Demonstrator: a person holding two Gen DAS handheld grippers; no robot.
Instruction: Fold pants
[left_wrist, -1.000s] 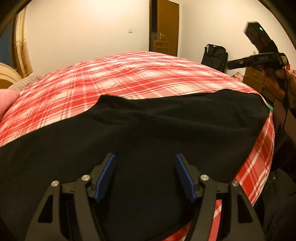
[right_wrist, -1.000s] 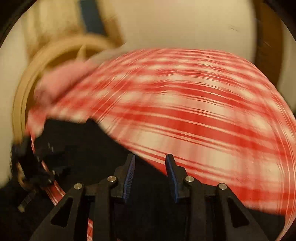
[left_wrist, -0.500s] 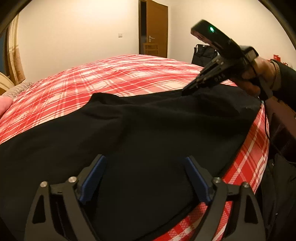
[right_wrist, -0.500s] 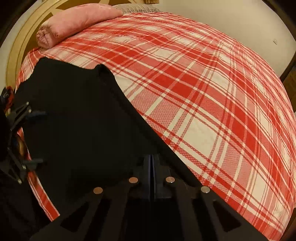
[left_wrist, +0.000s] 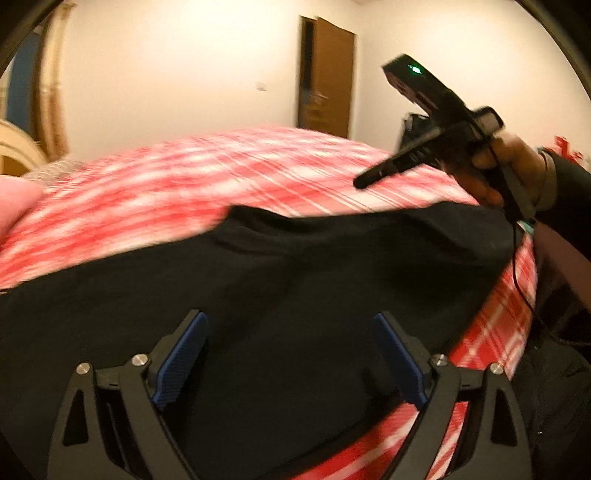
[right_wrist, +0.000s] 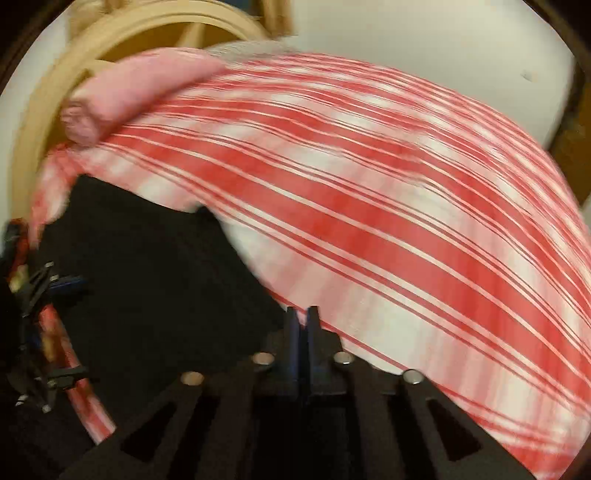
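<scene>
- Half a second earlier the right gripper (left_wrist: 360, 182) touched the far edge of the pants (left_wrist: 295, 295); now it was lifted above that edge, over the plaid bedspread (left_wrist: 184, 184).
- Its tongs were pressed together, and from its own camera I could not see any cloth between them, so it seemed to hold nothing.
- The left gripper (left_wrist: 291, 354) hovered over the near part of the pants with its tongs wide apart, empty.
- The pants lay flat and dark on the bedspread, close to its near edge, with one corner bunched at the far side.
- Both views were blurred, so small wrinkles could not be judged.
- In my judgement, a good fold needed both grippers to pinch one edge of the pants at two well separated places, then carry it evenly across.
</scene>
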